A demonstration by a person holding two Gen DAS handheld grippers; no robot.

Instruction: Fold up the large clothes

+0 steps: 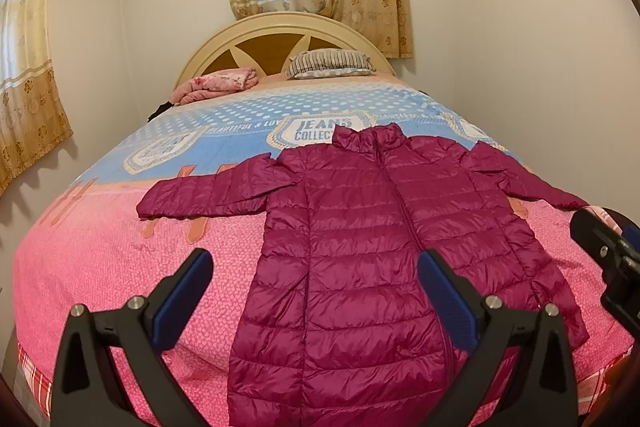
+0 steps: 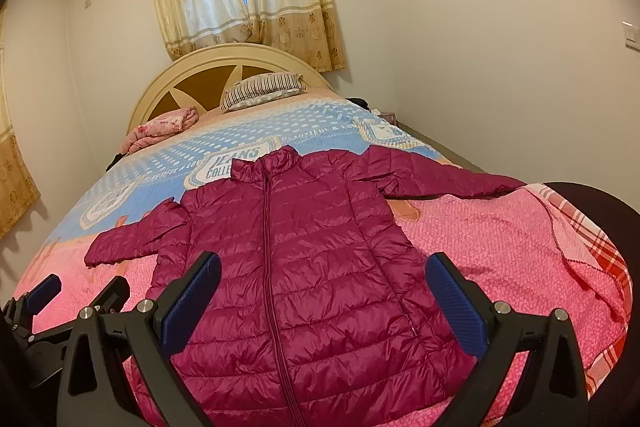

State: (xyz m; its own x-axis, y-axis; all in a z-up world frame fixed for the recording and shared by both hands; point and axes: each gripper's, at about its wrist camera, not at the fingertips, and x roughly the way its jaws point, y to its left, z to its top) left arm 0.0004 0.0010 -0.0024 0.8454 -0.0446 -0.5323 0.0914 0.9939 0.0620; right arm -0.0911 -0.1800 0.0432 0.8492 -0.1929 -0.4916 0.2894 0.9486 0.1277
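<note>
Left wrist view, jacket hem cut off

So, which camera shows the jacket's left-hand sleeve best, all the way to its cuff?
The left wrist view: the sleeve lies flat and unobstructed on the bed, its cuff plainly visible. In the right wrist view the same sleeve looks smaller and more foreshortened near the picture's left side, though its cuff still shows.
</note>
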